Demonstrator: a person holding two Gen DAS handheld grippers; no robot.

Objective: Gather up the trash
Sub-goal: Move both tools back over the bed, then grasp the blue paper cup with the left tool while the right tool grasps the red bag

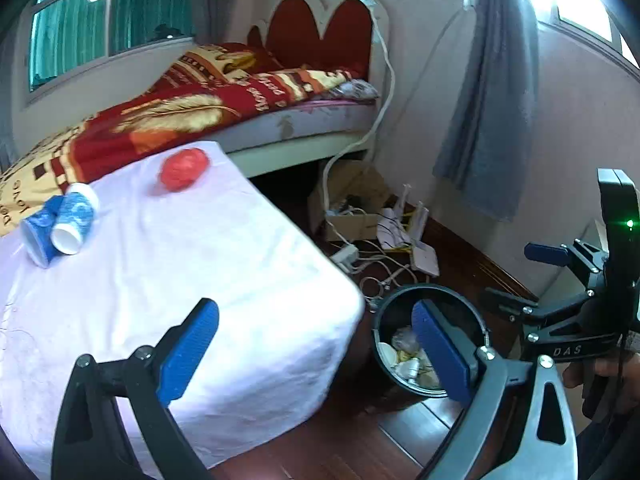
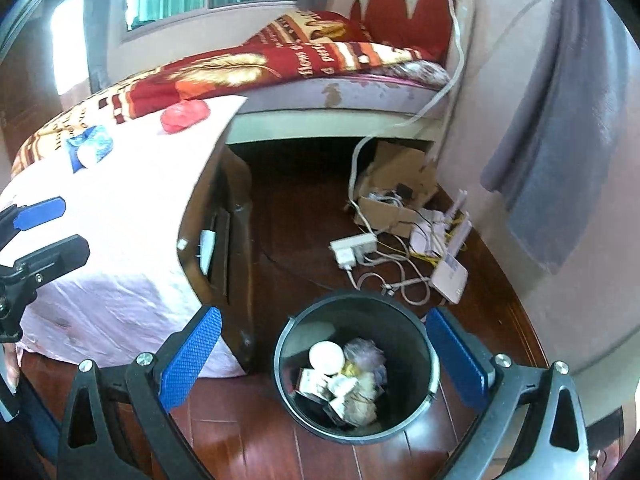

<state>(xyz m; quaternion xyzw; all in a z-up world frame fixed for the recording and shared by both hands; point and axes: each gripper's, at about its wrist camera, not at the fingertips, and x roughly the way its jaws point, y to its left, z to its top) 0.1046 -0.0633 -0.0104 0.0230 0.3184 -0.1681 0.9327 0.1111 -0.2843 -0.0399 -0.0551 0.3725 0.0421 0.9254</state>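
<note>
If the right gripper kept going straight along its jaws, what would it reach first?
Most likely the black trash bin, which sits right between the open jaws of the right gripper, already holding trash; depth is uncertain.

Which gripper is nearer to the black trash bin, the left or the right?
Right. The right gripper hangs open directly above the trash bin; the left gripper, also open, is over the table corner beside it.

On my right gripper (image 1: 516,276), seen from my left wrist camera, I read the letters "DAS" in white on its black frame. The blanket (image 1: 192,108) on the bed carries printed words, but they are upside down and I cannot read them.
</note>
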